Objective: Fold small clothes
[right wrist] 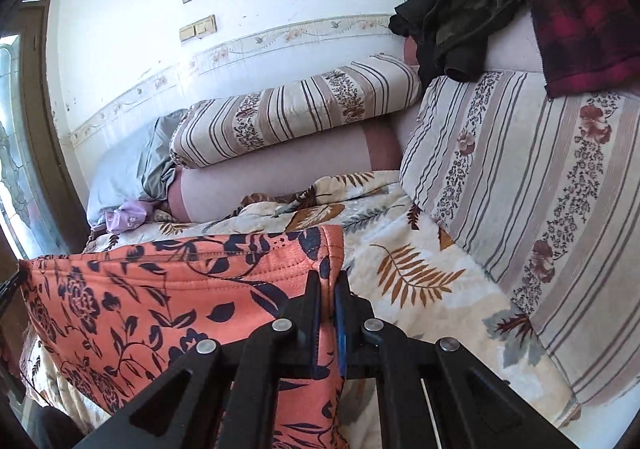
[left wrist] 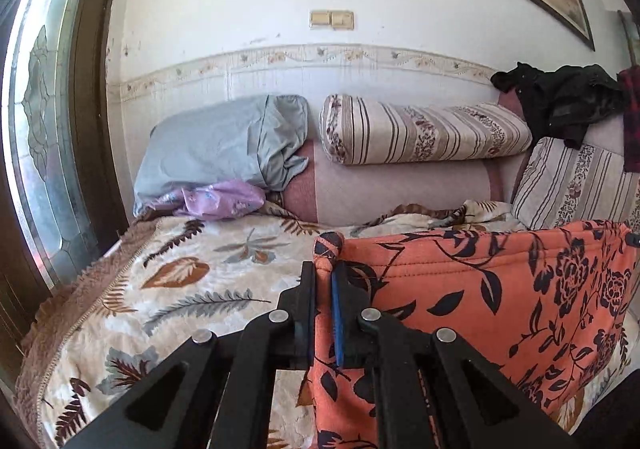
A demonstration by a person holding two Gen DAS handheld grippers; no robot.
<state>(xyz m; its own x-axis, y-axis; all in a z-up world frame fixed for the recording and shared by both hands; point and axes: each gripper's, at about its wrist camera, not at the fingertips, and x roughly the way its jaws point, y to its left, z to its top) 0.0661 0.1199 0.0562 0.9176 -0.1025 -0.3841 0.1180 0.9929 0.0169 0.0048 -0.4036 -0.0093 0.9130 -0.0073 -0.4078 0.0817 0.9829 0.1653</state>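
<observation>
Two claws hold one orange cloth with dark flowers (left wrist: 480, 289) up above a sofa bed. The biggest thing is the leafy blanket (left wrist: 180, 281) that covers the bed; it fills the lower left of the left wrist view and the lower right of the right wrist view. Behind it, across the middle of both views, lies a long pink bolster (left wrist: 400, 189) against the white wall (left wrist: 240, 9). On top of the bolster rests a striped cushion (left wrist: 420, 129), and a second striped cushion (right wrist: 520, 189) leans at the right side of the right wrist view. A grey pillow (left wrist: 220, 145) sits at the middle left of the left wrist view, with a small purple cloth (left wrist: 224, 201) just below it. A black garment (right wrist: 460, 21) and a red checked cloth (right wrist: 580, 9) hang at the upper right of the right wrist view. The orange cloth is stretched flat between the claws, its top edge running across the frame. The left claw (left wrist: 323, 273) is closed tight on the cloth's left top corner. The right claw (right wrist: 327, 283) is closed tight on its right top corner.
</observation>
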